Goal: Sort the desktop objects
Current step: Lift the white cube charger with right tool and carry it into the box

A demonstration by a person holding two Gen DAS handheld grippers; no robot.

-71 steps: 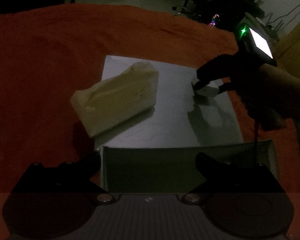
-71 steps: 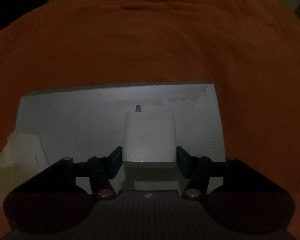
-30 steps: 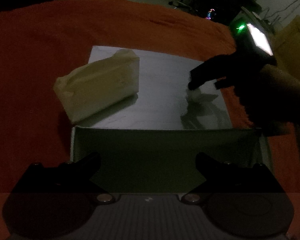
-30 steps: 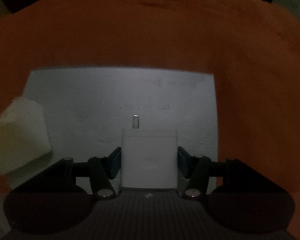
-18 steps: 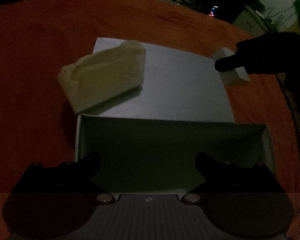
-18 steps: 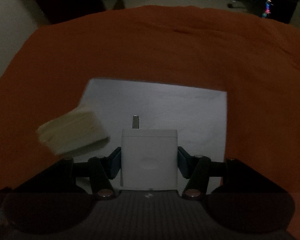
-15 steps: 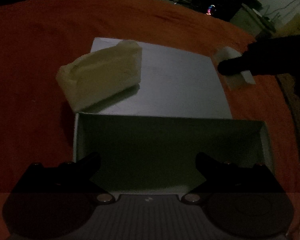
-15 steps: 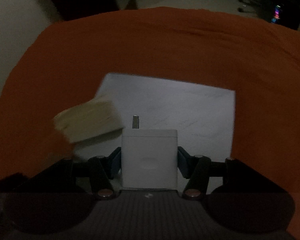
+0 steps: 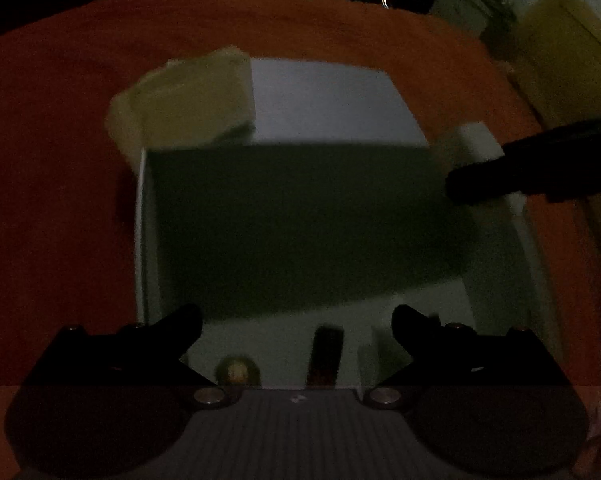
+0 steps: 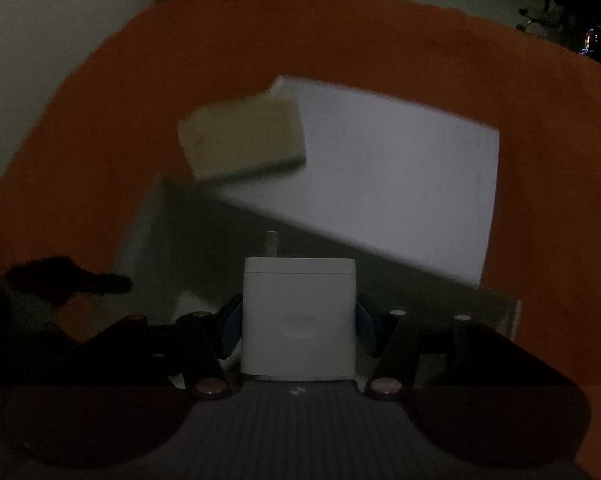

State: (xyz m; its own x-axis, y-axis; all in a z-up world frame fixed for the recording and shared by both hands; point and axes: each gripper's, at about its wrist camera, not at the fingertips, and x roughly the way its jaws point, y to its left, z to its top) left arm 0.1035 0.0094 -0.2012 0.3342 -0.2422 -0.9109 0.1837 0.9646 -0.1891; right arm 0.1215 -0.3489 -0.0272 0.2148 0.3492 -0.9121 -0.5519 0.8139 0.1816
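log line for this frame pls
right gripper: shut on charger | over box | left gripper: open, empty | tissue pack: on lid

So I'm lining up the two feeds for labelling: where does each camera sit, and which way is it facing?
Left wrist: on the left gripper, angled down into the open white box; its own two open fingers frame the bottom, and the right gripper enters from the right.
Right wrist: on the right gripper, angled down over the box; its fingers clamp the white charger.
Shared: the box, the yellowish tissue pack, the box's flat white lid, the orange cloth, and the charger.
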